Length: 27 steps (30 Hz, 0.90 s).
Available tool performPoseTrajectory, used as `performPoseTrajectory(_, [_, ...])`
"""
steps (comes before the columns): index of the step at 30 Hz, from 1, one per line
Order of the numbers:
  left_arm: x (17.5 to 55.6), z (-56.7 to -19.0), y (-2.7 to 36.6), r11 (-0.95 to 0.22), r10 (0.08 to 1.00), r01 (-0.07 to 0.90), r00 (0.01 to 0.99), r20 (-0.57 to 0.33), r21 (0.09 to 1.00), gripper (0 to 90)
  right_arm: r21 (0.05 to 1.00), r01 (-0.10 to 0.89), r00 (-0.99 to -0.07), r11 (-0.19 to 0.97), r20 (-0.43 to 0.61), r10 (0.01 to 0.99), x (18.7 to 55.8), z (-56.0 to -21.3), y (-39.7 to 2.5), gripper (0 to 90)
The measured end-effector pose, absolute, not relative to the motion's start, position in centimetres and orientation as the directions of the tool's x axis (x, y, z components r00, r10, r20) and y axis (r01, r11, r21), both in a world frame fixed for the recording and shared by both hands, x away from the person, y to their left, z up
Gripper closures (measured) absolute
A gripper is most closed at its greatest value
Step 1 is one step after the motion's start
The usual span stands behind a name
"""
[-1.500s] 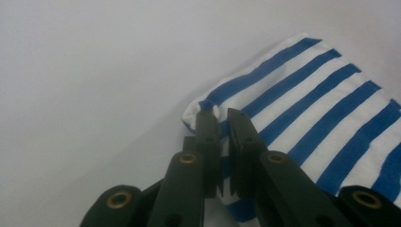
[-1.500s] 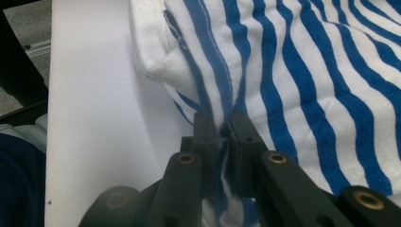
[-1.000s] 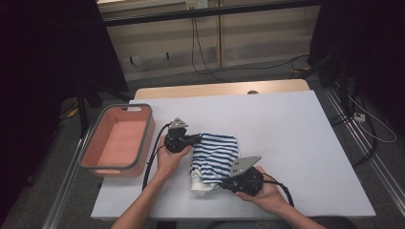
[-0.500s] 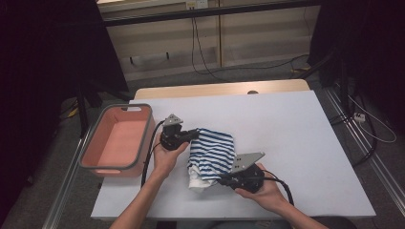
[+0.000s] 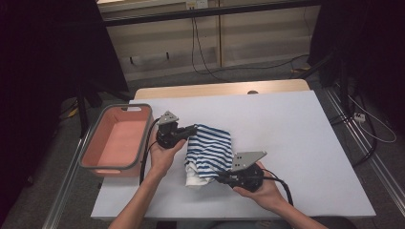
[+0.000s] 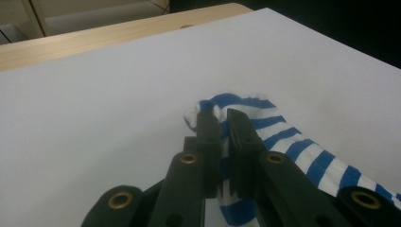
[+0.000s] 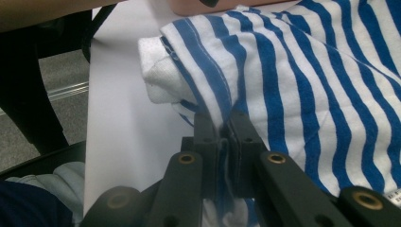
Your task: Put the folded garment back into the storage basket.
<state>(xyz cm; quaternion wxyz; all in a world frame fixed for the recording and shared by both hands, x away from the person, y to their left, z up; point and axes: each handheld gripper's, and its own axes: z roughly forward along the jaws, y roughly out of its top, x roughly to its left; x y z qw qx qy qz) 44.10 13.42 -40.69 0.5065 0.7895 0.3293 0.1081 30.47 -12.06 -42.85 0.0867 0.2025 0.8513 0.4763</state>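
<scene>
A blue-and-white striped cloth lies bunched on the white table, between my two grippers. My left gripper is at the cloth's upper left edge, shut on a fold of the striped cloth. At the lower right, my right gripper is shut on the cloth's near edge. In the right gripper view the striped cloth is pinched between the jaws of my right gripper, with a white folded part at the left. My left gripper has fabric between its jaws.
A pink tub stands at the table's left edge, close to the left hand. A wooden strip runs along the table's far edge. Cables trail from both grippers. Dark floor and cabinet fronts lie beyond.
Both grippers have lifted and shifted the cloth slightly; the left gripper moved up and left with its edge, stretching the cloth between the two hands.
</scene>
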Motion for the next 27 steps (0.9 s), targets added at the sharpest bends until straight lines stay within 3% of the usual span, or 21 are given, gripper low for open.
performPoseTrajectory(27, [43.8, -37.3, 16.0, -0.195, 0.640, 0.370, 0.750, -0.169, 0.908, 85.1, 0.882, 0.198, -0.921, 0.428, 0.018, 0.390, 31.3, -40.4, -9.8, 84.1])
